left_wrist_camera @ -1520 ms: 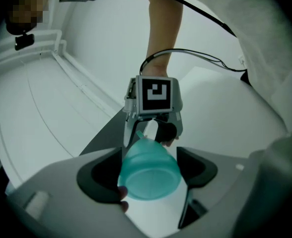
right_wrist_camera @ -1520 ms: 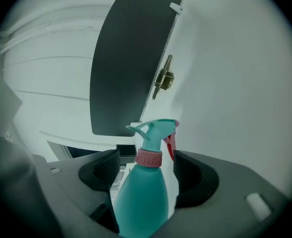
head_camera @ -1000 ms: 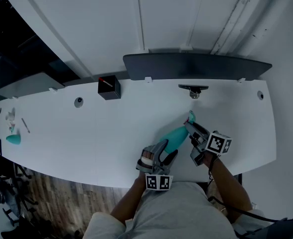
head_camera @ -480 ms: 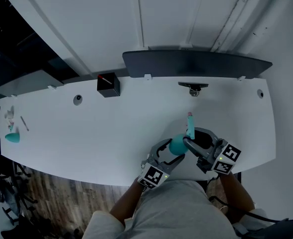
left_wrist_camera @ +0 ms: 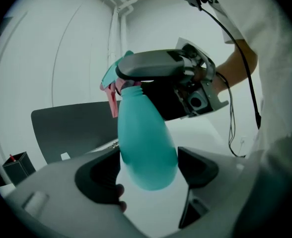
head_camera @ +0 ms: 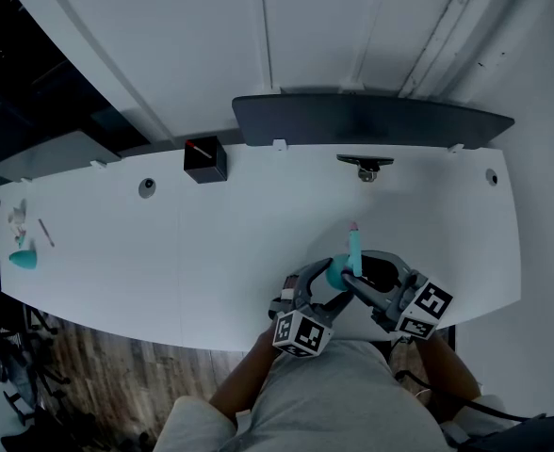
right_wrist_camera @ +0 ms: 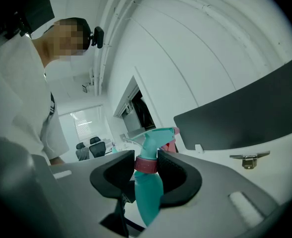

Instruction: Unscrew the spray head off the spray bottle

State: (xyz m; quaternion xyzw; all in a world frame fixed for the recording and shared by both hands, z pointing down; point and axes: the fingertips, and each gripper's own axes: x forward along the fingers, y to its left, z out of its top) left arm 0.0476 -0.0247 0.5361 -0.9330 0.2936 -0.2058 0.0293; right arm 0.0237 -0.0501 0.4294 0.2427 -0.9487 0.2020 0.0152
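A teal spray bottle (head_camera: 336, 273) hangs in the air over the front edge of the white table (head_camera: 164, 243), its spray head (head_camera: 354, 245) pointing away from me. My right gripper (head_camera: 360, 279) is shut on the pink collar (right_wrist_camera: 147, 165) under the teal trigger head (right_wrist_camera: 158, 137). My left gripper (head_camera: 322, 288) straddles the bottle's rounded lower body (left_wrist_camera: 145, 148). Its jaws are opening, but both pads (left_wrist_camera: 100, 175) still touch the bottle's sides. In the left gripper view the right gripper (left_wrist_camera: 171, 81) clamps across the bottle's neck.
A black box (head_camera: 205, 161) with a red mark sits at the back left. A dark panel (head_camera: 371, 121) runs along the table's rear edge, with a metal clamp (head_camera: 366, 169) below it. Small items, one of them teal (head_camera: 23, 259), lie at the far left end.
A second ago the bottle slanted up to the right. It now stands more on end, closer to me, both grippers have swung in under it, and the left gripper has turned slightly.
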